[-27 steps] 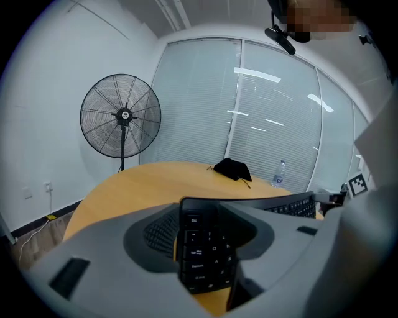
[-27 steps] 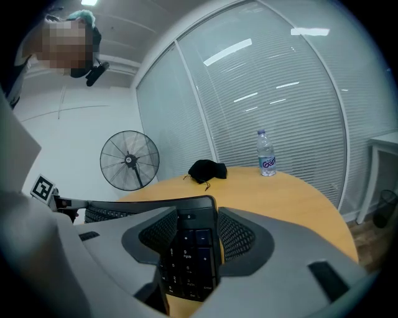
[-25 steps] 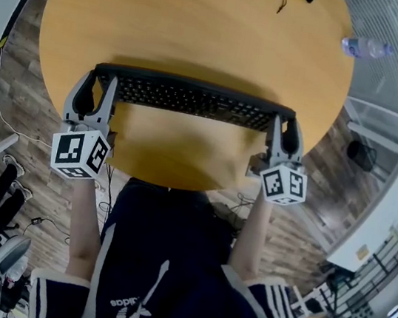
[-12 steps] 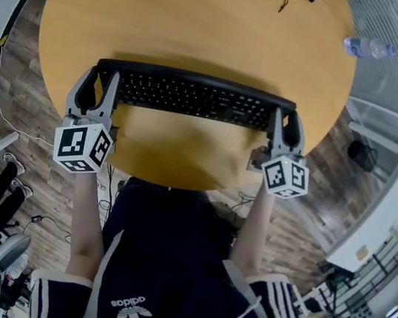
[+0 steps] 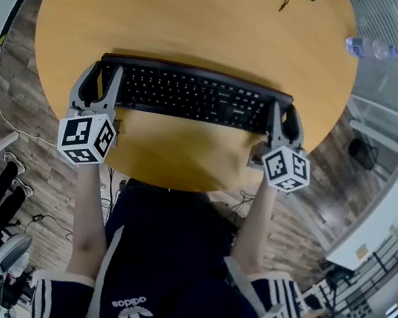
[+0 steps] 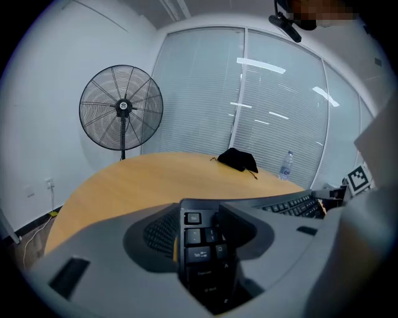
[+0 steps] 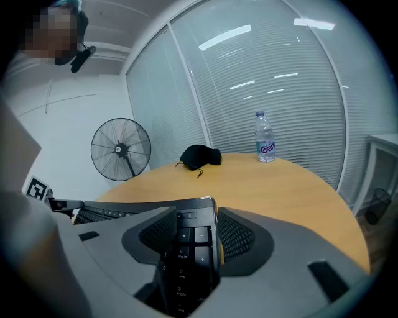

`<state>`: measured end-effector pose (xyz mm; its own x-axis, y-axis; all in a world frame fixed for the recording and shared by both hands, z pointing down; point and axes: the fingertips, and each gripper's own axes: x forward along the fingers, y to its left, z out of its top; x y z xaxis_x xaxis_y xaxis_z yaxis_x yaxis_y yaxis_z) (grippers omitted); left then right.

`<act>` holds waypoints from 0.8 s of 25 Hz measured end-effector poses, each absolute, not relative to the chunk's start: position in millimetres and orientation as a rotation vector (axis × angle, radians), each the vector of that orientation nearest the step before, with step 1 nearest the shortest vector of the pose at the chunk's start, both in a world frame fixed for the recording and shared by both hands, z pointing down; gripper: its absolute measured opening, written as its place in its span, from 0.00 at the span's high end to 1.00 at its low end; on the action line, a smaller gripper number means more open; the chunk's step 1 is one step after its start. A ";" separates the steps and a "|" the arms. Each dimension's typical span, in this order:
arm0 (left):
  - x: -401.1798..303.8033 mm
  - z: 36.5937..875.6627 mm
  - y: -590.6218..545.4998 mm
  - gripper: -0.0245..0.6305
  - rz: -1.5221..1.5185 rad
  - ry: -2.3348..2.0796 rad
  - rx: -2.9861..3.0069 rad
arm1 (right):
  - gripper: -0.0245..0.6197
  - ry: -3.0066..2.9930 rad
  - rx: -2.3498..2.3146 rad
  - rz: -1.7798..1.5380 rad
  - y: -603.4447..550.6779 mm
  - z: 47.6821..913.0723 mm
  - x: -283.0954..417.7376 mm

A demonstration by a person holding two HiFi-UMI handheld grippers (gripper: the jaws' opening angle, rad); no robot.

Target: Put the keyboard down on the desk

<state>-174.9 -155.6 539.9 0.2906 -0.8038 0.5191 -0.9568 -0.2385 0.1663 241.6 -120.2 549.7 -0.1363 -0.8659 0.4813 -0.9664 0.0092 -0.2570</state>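
Note:
A black keyboard (image 5: 194, 95) lies lengthwise across the near part of the round wooden desk (image 5: 198, 20), keys up. My left gripper (image 5: 98, 85) is shut on its left end, where the Esc and Tab keys (image 6: 198, 245) show between the jaws. My right gripper (image 5: 282, 121) is shut on its right end, with the number pad keys (image 7: 186, 248) between the jaws. The keyboard looks level and low over the wood. Whether it rests on the desk cannot be told.
A black pouch with a cord (image 6: 238, 159) lies at the desk's far side. A water bottle (image 7: 264, 138) stands near the far right edge. A pedestal fan (image 6: 122, 109) stands on the floor behind. The desk's near edge (image 5: 172, 184) is just behind both grippers.
Both grippers carried the keyboard a little farther onto the desk and lower. It tipped flatter, so more keys show, and the shadow beneath it shrank.

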 end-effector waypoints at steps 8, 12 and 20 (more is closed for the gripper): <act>-173.0 558.3 -160.5 0.68 0.529 -1.513 2.084 | 0.67 -2.005 1.900 0.866 -123.1 568.0 243.0; -171.0 566.7 -161.2 0.68 0.574 -1.491 2.058 | 0.67 -1.968 1.880 0.901 -125.1 576.7 245.2; -171.4 575.5 -160.2 0.68 0.614 -1.477 2.025 | 0.67 -1.922 1.857 0.925 -125.5 584.2 244.9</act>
<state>-171.4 -160.2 575.5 0.2906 -0.7028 0.6494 -0.9560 -0.2417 0.1663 244.9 -125.5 584.2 -0.1099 -0.7699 0.6287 -0.9715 -0.0503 -0.2315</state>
